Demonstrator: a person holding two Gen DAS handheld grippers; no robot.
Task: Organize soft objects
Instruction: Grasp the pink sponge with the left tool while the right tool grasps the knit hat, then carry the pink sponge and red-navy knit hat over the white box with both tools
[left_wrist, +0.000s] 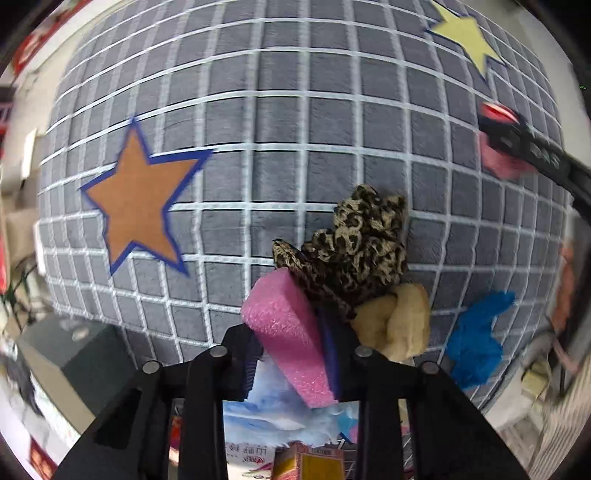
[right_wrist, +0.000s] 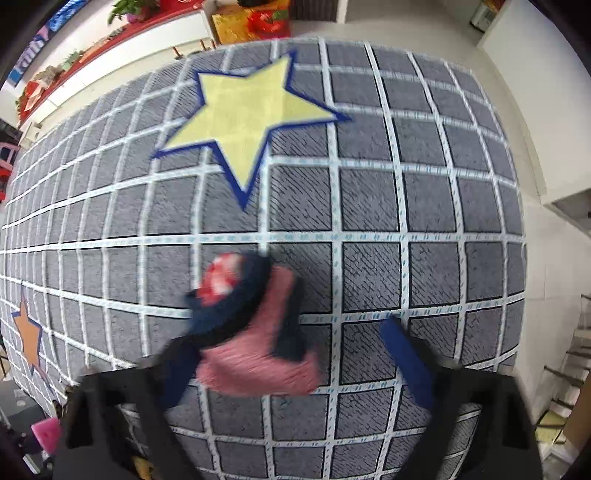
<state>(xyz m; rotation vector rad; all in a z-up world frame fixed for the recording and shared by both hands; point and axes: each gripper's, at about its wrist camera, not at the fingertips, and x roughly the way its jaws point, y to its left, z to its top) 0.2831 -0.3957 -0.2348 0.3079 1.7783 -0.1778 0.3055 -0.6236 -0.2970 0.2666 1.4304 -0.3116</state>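
In the left wrist view the left gripper (left_wrist: 291, 343) is seen clamped on a pink foam wedge (left_wrist: 288, 332) at lower centre, crowded by a leopard-print cloth (left_wrist: 358, 243), a cream cloth (left_wrist: 395, 325) and a blue cloth (left_wrist: 476, 336), whereas only the right wrist view shows the right gripper (right_wrist: 291, 354), its blue pads apart, with a blurred pink-and-navy soft object (right_wrist: 255, 332) lying against the left pad on the grid mat (right_wrist: 369, 206).

A grey mat (left_wrist: 280, 177) with a white grid carries an orange star (left_wrist: 138, 206), a yellow star (right_wrist: 245, 114), a leopard-print cloth (left_wrist: 364, 243), a cream cloth (left_wrist: 400, 323) and a blue cloth (left_wrist: 476, 339).
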